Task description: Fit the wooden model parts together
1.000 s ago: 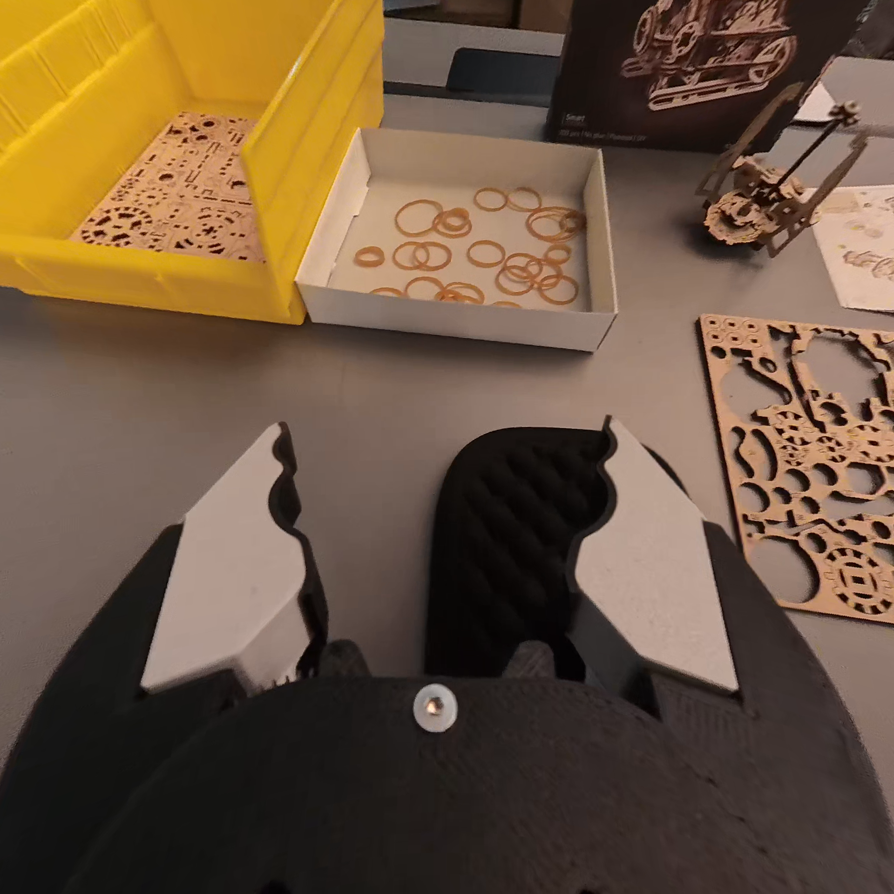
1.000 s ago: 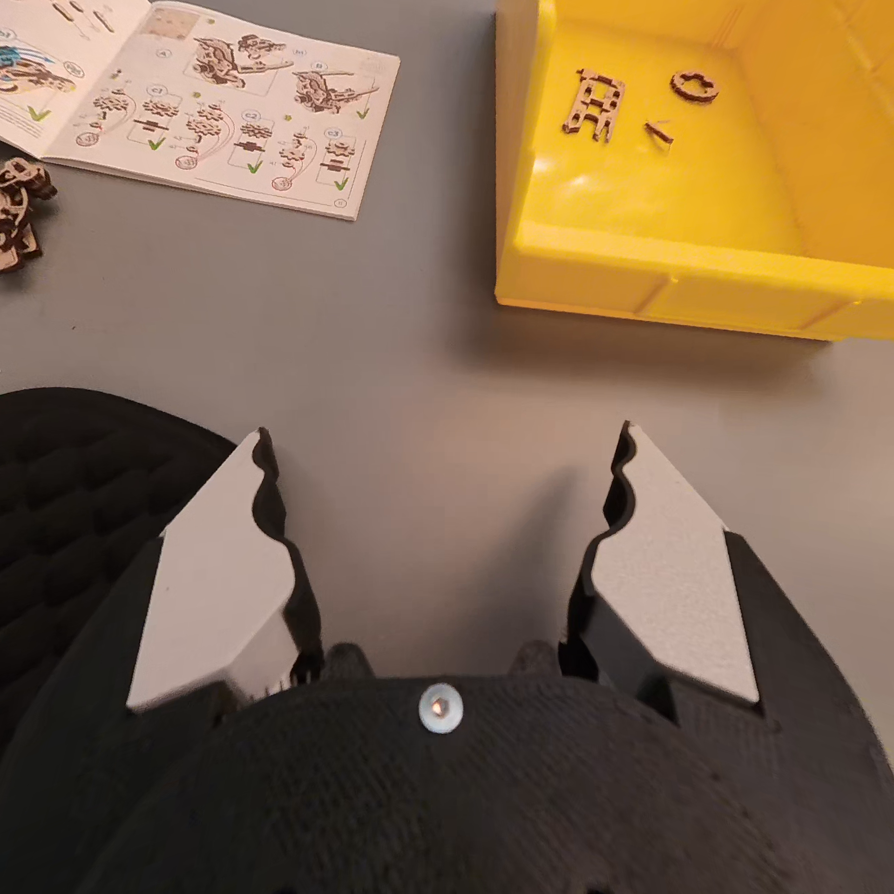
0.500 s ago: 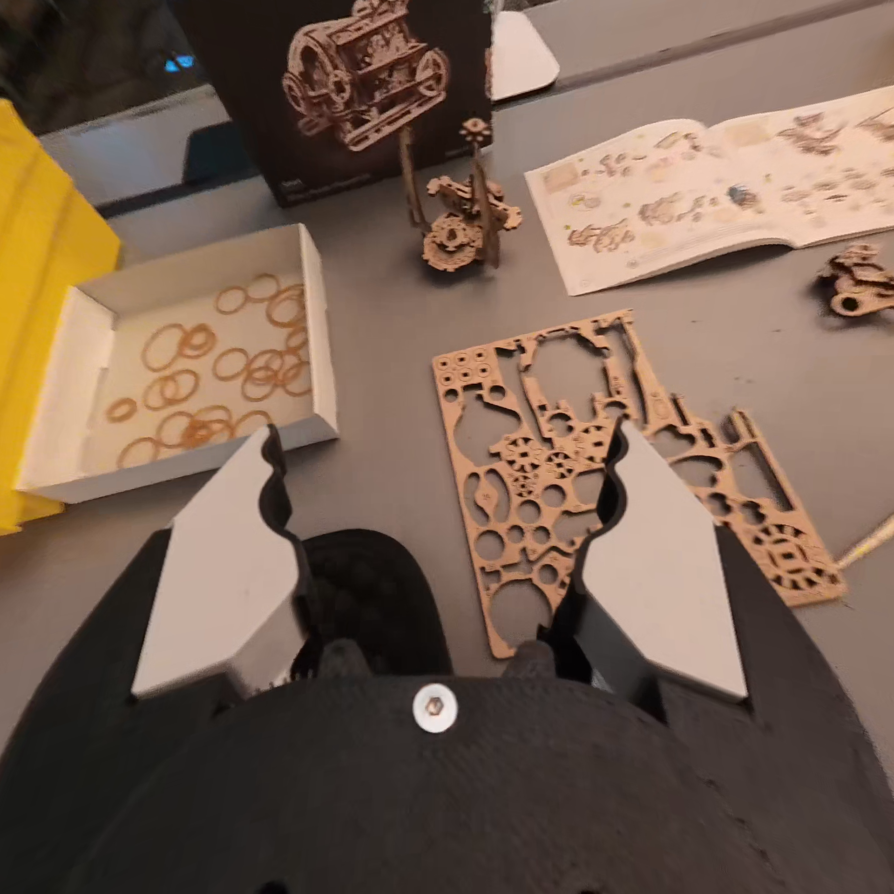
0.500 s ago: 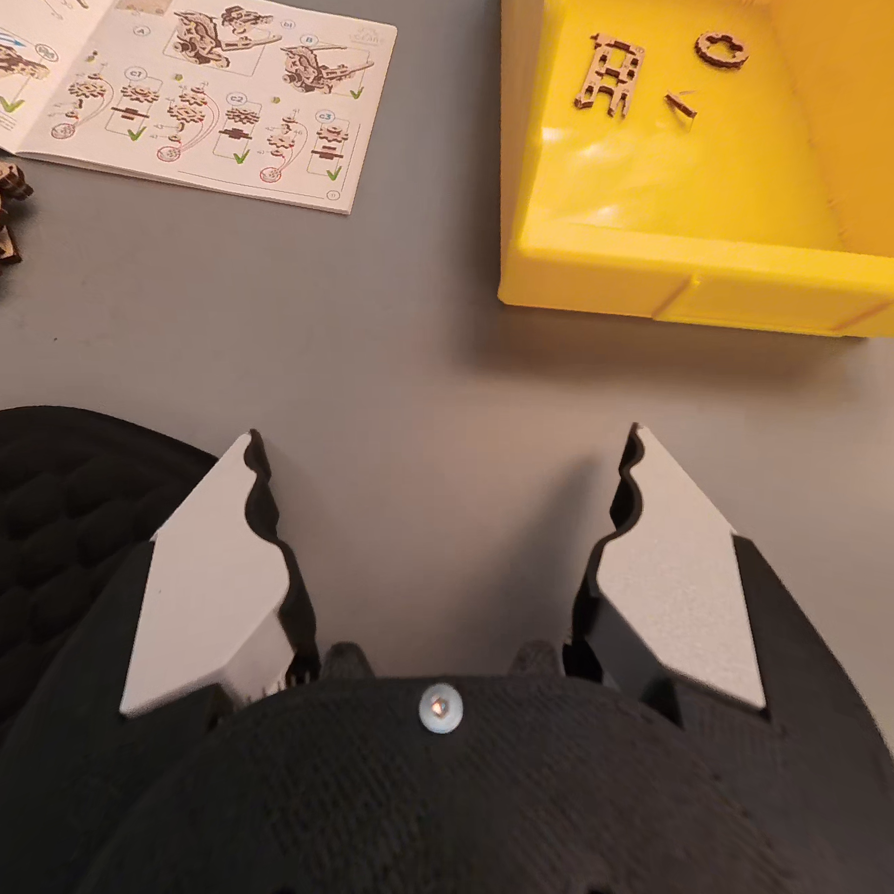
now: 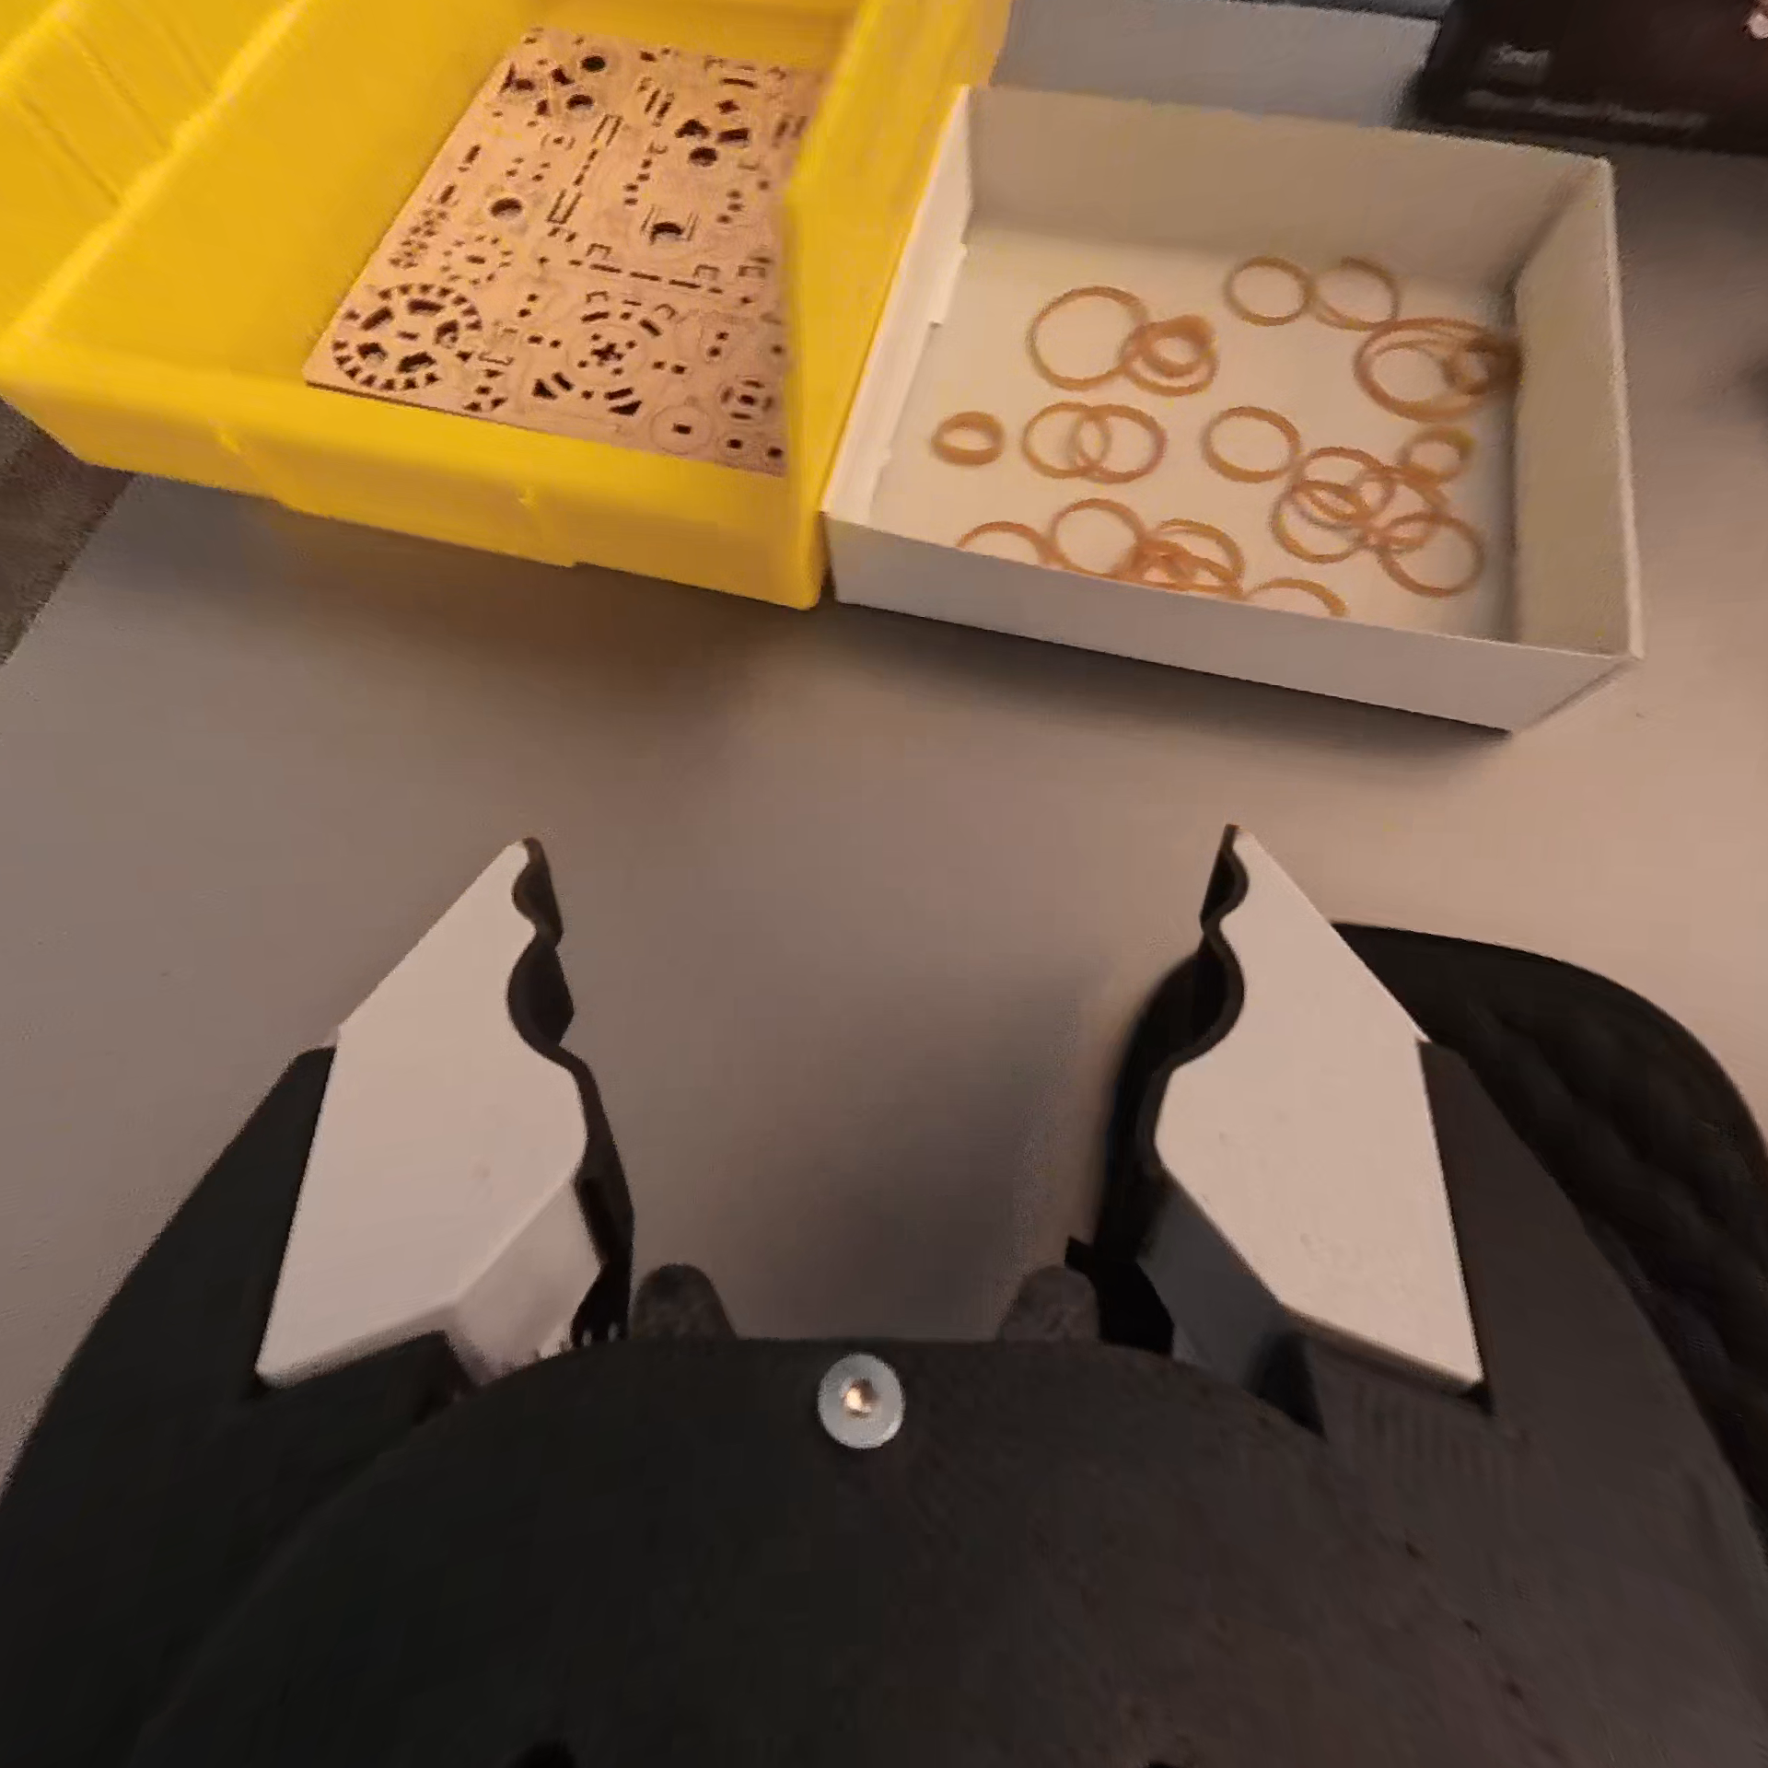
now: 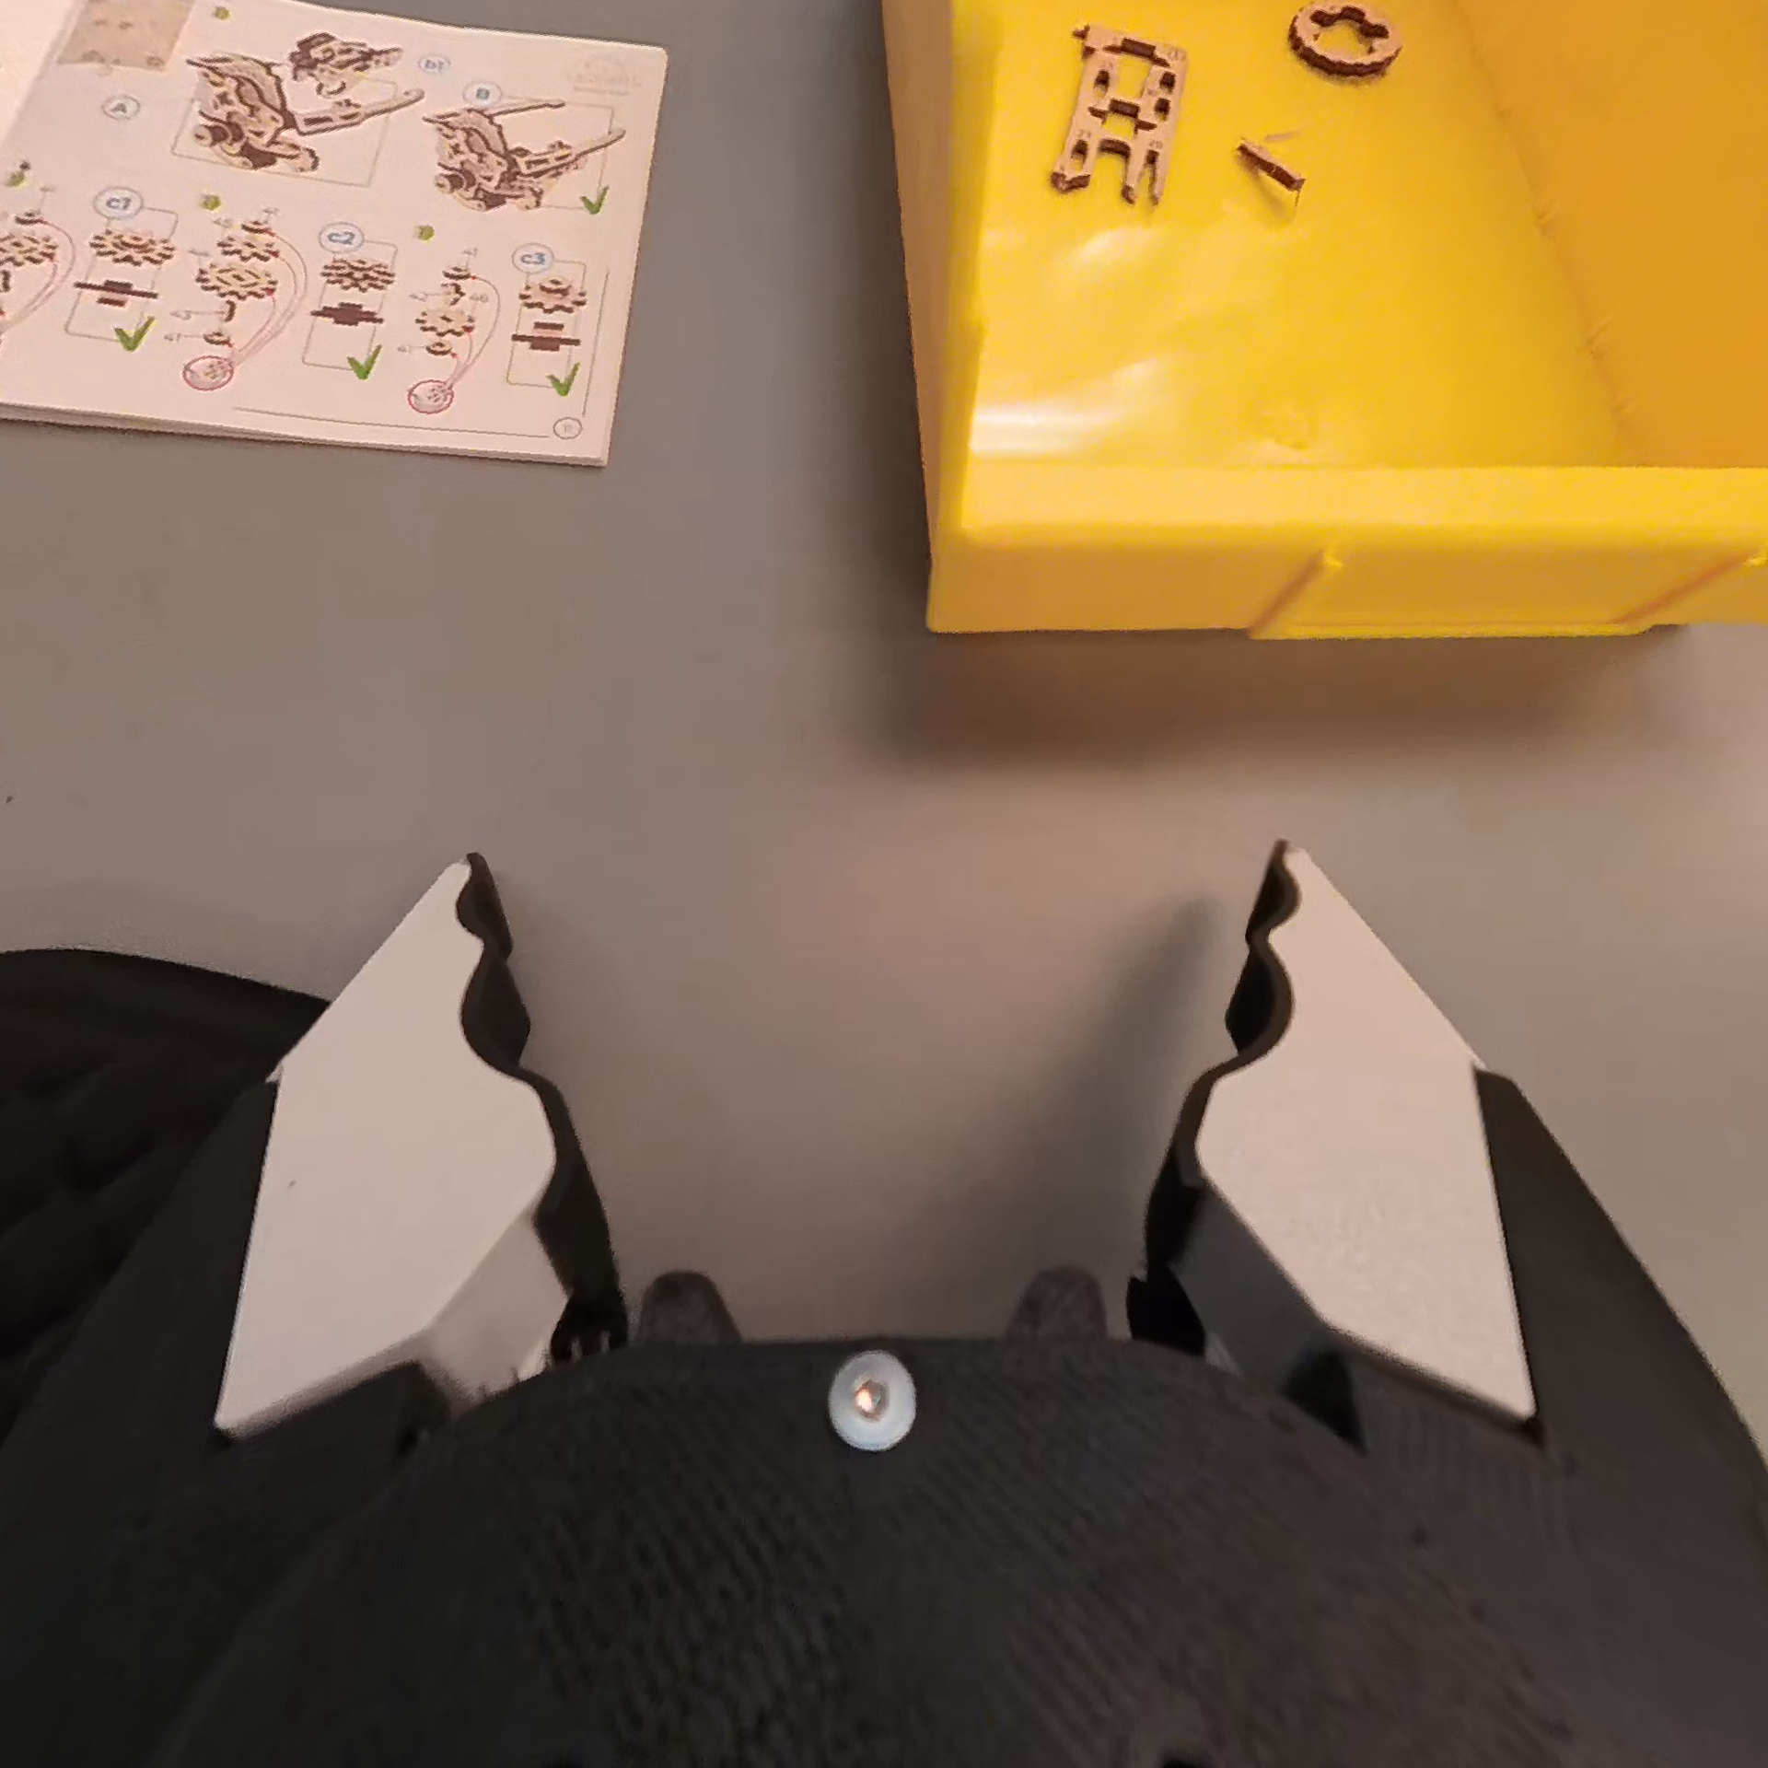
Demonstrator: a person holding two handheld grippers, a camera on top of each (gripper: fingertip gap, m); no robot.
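Note:
My left gripper is open and empty above the grey table, short of a yellow bin that holds a laser-cut wooden parts sheet. My right gripper is open and empty above bare table. Ahead of it to the right, another yellow bin holds a ladder-like wooden piece, a wooden ring and a small wooden sliver.
A white cardboard box with several rubber bands stands right of the left bin. An open instruction booklet lies at the far left of the right wrist view. A black foam pad shows under each gripper's inner side.
The left gripper swung right over the loose parts sheet and model, then back left to face the yellow bin and rubber-band box. The right gripper crept forward toward its bin. Both stayed open.

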